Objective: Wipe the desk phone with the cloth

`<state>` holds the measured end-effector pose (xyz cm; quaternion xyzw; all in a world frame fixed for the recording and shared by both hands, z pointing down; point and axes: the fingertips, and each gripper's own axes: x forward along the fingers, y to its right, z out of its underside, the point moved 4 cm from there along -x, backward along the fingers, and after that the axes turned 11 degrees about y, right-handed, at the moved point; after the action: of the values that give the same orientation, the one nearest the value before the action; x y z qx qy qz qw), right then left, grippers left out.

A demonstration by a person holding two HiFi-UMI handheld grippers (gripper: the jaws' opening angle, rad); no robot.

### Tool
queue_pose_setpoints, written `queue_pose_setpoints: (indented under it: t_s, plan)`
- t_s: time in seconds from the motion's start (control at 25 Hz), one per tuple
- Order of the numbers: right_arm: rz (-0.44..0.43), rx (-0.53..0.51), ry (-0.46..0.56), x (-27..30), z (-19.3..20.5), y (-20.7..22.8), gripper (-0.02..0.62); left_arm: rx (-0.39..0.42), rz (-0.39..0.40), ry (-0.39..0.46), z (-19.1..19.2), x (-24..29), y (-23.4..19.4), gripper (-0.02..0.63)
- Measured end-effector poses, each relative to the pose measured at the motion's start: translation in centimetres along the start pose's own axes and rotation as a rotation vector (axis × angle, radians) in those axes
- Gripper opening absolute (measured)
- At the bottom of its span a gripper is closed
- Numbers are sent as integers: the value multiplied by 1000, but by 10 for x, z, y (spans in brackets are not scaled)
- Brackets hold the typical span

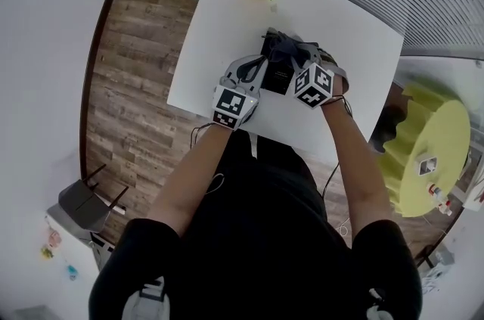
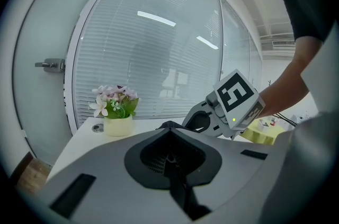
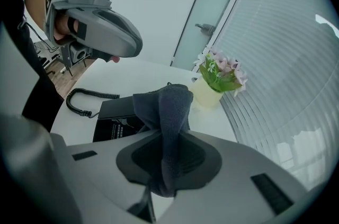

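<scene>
Black-sleeved arms reach from the bottom of the head view to a white table [image 1: 219, 38], where both grippers crowd over the black desk phone [image 3: 117, 112] and hide most of it. The right gripper [image 3: 168, 138] has its jaws clamped on a dark grey cloth [image 3: 168, 104] bunched above the phone; whether they touch is unclear. The left gripper [image 2: 169, 132] has its jaws pressed together on nothing, and its own body blocks the phone from its view.

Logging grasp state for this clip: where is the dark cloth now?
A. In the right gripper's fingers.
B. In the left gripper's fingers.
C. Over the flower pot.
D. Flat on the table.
A: the right gripper view shows the cloth pinched in the right gripper.
</scene>
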<state>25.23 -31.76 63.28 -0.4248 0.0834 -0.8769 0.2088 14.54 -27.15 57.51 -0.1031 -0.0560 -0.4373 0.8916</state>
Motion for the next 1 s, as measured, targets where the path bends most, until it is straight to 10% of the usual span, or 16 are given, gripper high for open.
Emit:
queue_pose_setpoints:
  t_s: [1.0]
  plan:
    - [-120,-4,-91,3,17,-117,67,-3,66,-54,30,-27,11,9]
